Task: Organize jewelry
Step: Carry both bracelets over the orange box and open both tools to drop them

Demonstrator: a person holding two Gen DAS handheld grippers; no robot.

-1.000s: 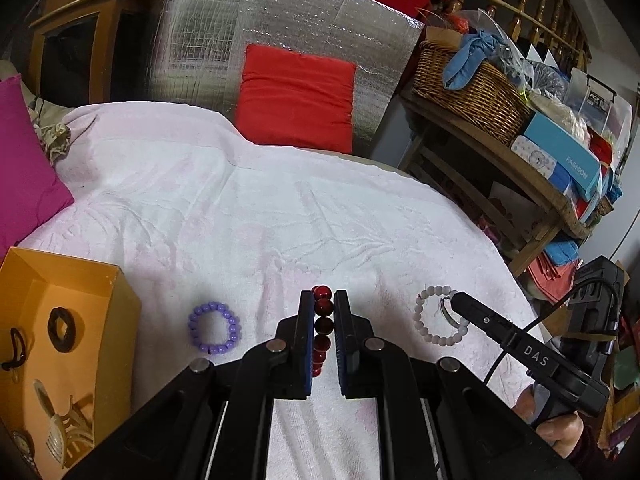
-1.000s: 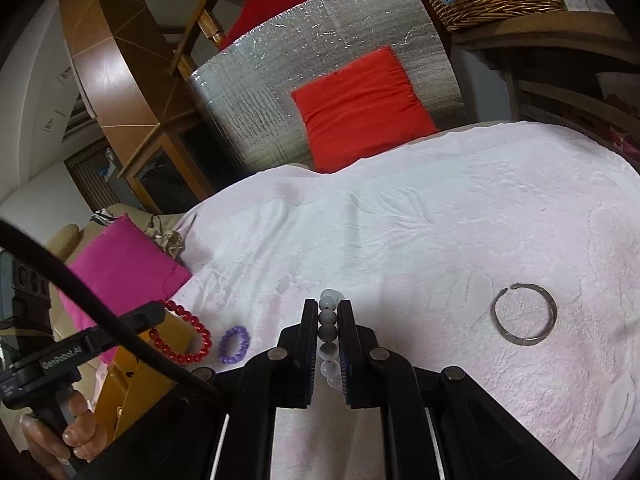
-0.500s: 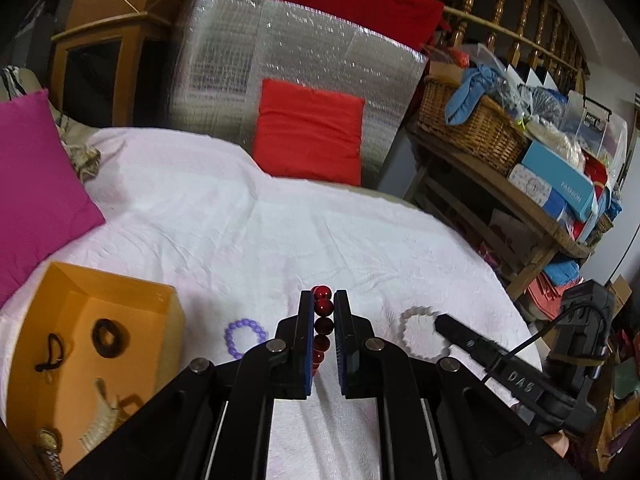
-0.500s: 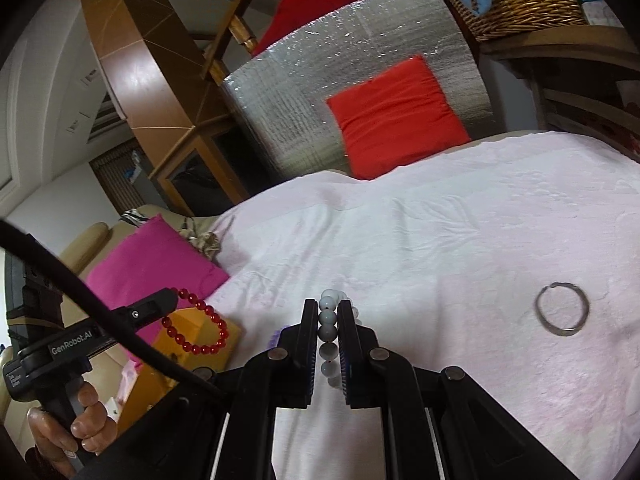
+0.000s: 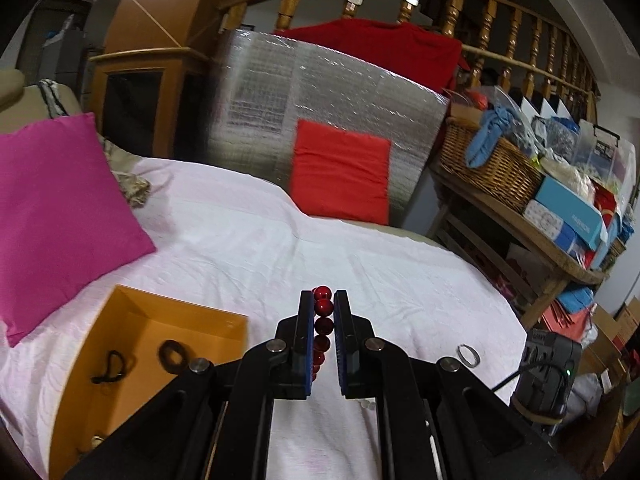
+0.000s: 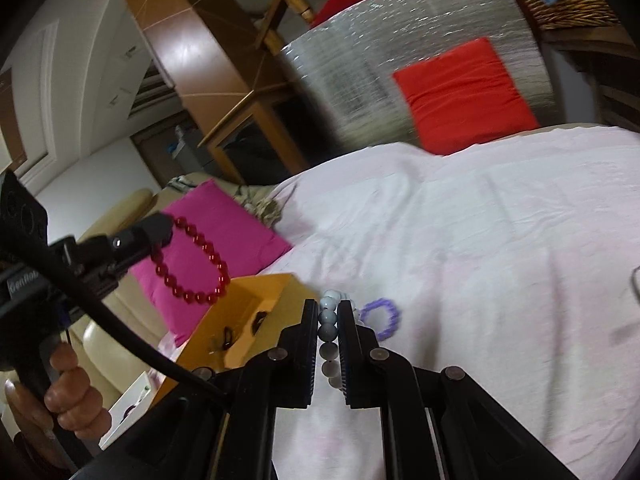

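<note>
Here, red bead bracelet (image 5: pixel 322 322) clamped in the left gripper (image 5: pixel 323 300), dangling above the cloth beside the orange box (image 5: pixel 132 300); pale bead bracelet (image 6: pixel 329 332) pinched likewise in the right gripper (image 6: pixel 329 308). Best carried fully over the box's open interior before letting go, low enough to avoid bouncing out; purple bracelet (image 6: pixel 381 318) and metal ring (image 5: pixel 469 355) remaining on the bedspread (image 5: pixel 360 248).

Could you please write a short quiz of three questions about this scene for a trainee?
1. True or false: the left gripper holds the red bracelet.
2. Which bracelet lies loose on the cloth? A. purple B. grey C. red
3. Fill in: the right gripper is shut on the ____ bracelet.

Key:
1. True.
2. A, the purple bracelet.
3. Grey: the grey bracelet sits between its fingers.
</note>
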